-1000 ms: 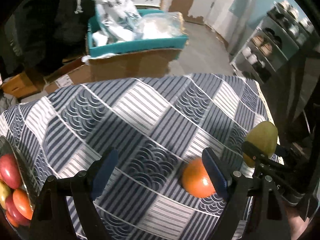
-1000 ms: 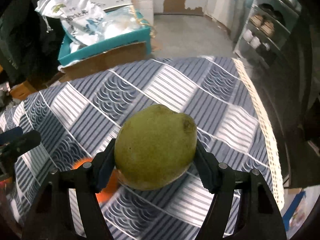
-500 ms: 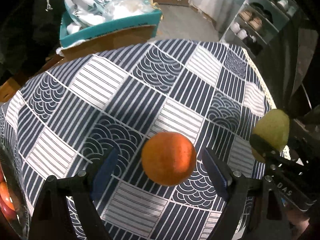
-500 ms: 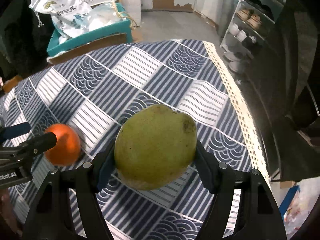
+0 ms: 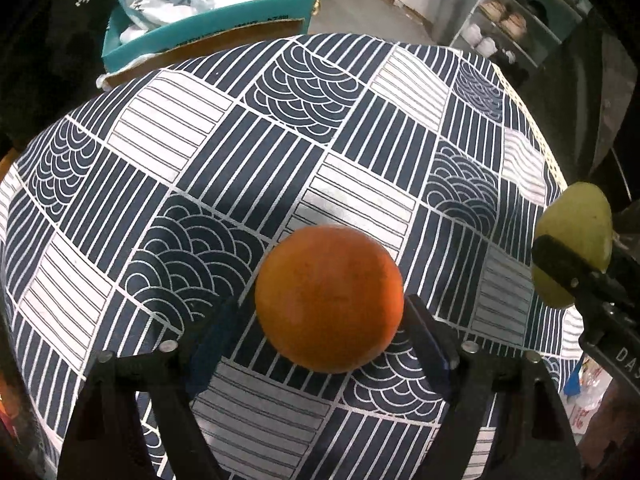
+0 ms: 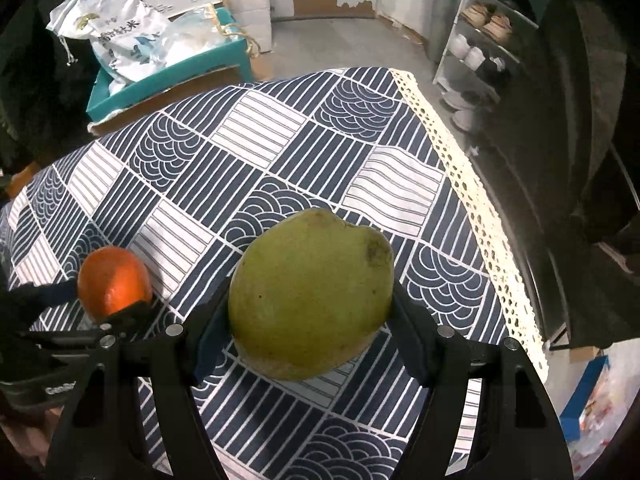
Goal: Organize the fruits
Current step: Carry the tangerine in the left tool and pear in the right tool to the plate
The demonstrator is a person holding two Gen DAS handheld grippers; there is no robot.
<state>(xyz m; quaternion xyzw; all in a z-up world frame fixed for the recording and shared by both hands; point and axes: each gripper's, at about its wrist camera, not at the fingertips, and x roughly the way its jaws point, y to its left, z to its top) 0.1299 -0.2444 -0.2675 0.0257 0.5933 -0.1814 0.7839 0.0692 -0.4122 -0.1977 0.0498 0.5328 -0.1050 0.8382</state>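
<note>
An orange (image 5: 329, 299) sits between the fingers of my left gripper (image 5: 320, 336), which is shut on it above the patterned tablecloth (image 5: 224, 168). The orange also shows in the right wrist view (image 6: 114, 282), held by the left gripper at the left. My right gripper (image 6: 308, 320) is shut on a green pear (image 6: 312, 294) and holds it above the cloth. The pear also shows at the right edge of the left wrist view (image 5: 572, 244).
A teal box (image 6: 168, 80) with white bags stands on cardboard beyond the table's far edge. A metal shoe rack (image 6: 492, 32) stands at the right. The cloth's lace edge (image 6: 472, 184) marks the table's right side.
My left gripper moved over the orange and closed on it. The plate of red fruit at the left has left its view. The right gripper still holds the pear and shifted slightly.
</note>
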